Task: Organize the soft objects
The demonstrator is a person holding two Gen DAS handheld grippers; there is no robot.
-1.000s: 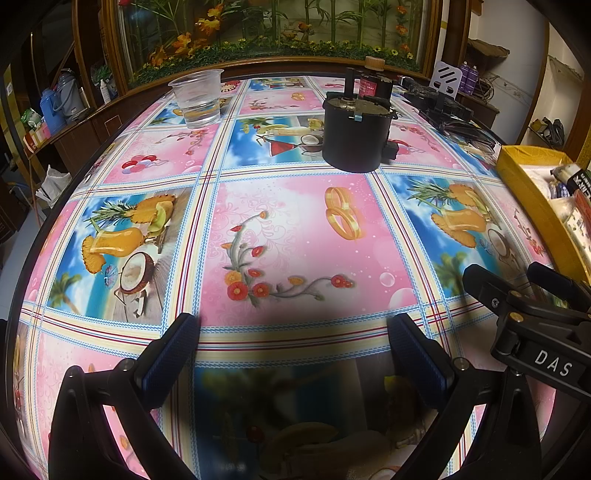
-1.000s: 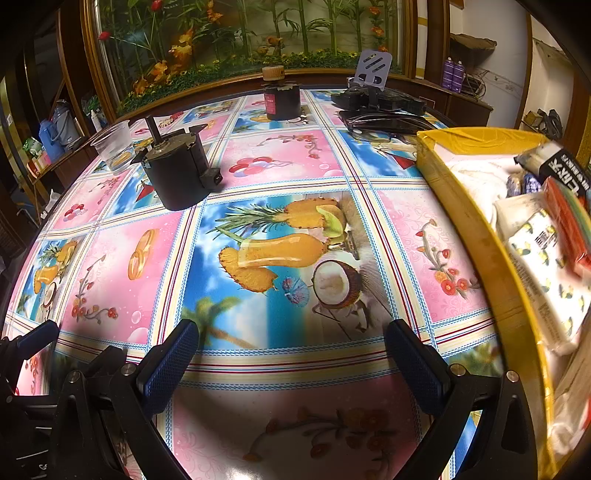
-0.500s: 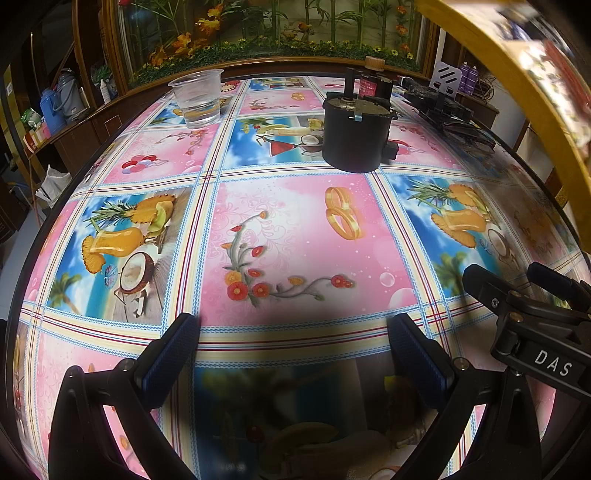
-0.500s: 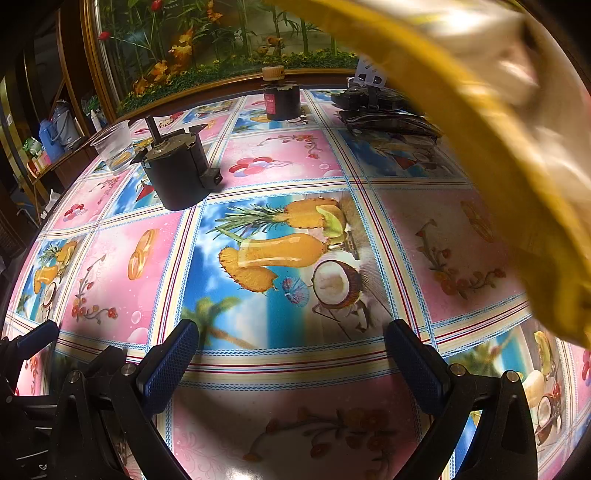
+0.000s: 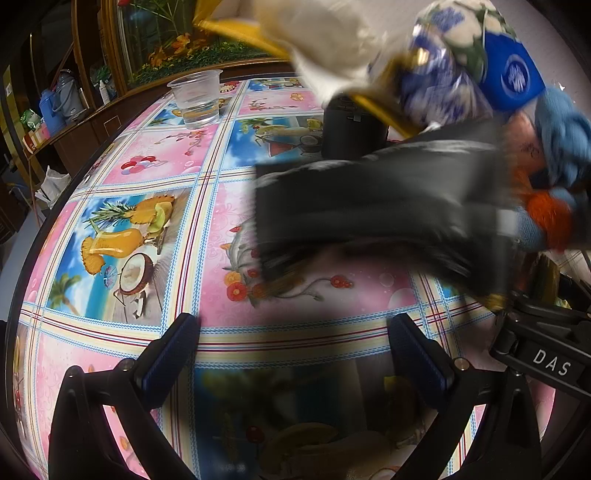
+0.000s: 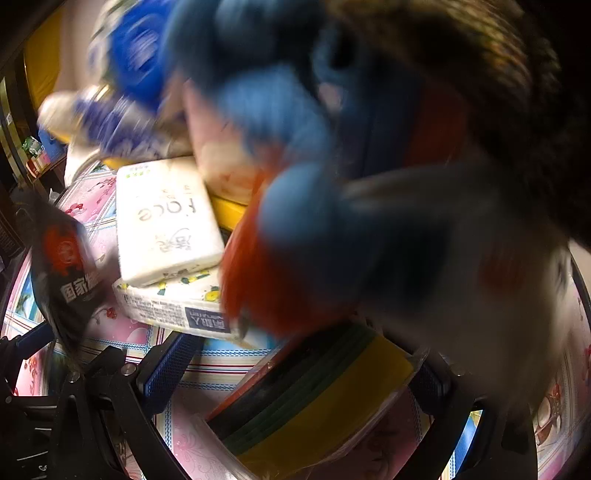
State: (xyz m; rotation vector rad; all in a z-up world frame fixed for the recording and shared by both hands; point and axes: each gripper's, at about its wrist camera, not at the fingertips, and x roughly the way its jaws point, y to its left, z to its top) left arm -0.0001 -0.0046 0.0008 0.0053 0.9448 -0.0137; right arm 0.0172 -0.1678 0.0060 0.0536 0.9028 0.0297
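A tipped yellow box (image 5: 236,28) hangs over the table and soft things tumble out of it, blurred. In the left wrist view I see a black packet (image 5: 369,206), a white cloth (image 5: 325,40), a floral blue-white pack (image 5: 443,62) and a blue knitted item (image 5: 565,136). My left gripper (image 5: 291,332) is open over bare tablecloth. In the right wrist view two white tissue packs (image 6: 166,221) lie stacked, with the black packet (image 6: 62,273) to their left. A blue and orange knitted piece (image 6: 295,221) is falling close to the lens. A pack of coloured cloths (image 6: 325,398) lies between the fingers of my open right gripper (image 6: 295,369).
A clear plastic cup (image 5: 195,99) stands at the far left of the table. A black cylindrical device (image 5: 347,136) sits behind the falling things. The right gripper's body (image 5: 546,350) shows at the lower right. Wooden cabinets and a planter line the back.
The yellow box rose from the right side of the table, swung overhead and tipped. Its contents now spill onto the table in front of both grippers, which have stayed put.
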